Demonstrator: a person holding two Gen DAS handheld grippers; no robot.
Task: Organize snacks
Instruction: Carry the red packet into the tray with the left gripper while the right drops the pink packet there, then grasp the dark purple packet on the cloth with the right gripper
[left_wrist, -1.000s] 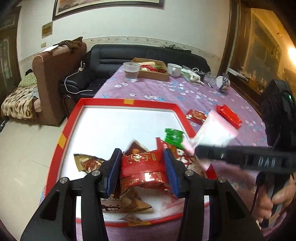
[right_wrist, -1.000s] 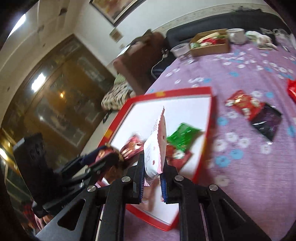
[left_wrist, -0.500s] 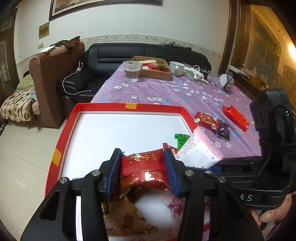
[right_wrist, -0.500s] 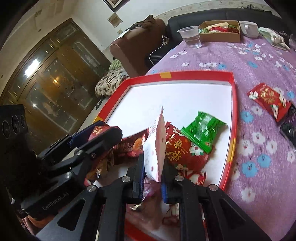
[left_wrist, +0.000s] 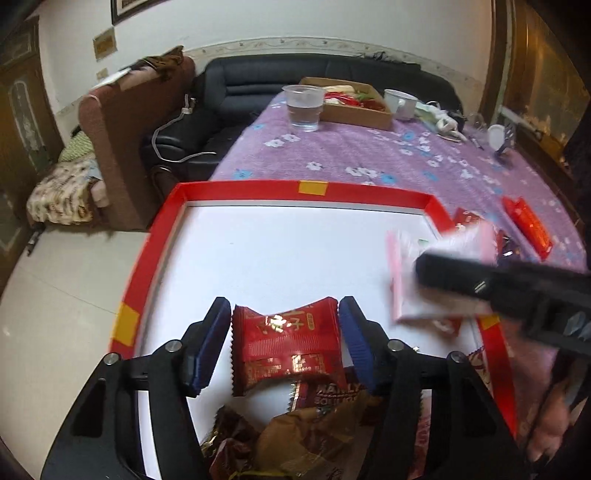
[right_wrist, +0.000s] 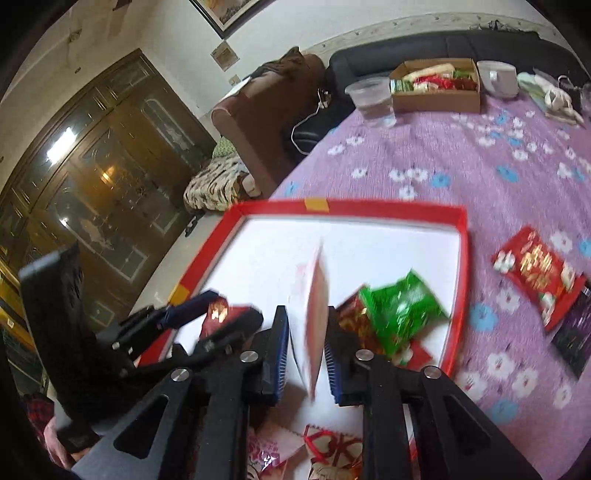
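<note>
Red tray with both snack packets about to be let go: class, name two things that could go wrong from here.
1. The right gripper is opening around the pink-and-white packet, which stands on edge. It may tip onto the green packet instead of lying flat.
2. The left gripper is opening around the red packet directly above the brown wrappers piled at the near end of the red tray. It may add to that heap while the far end stays bare.

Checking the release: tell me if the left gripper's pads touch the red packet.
Apart. The left wrist view shows white gaps between the red packet and both pads of the opening left gripper.
</note>
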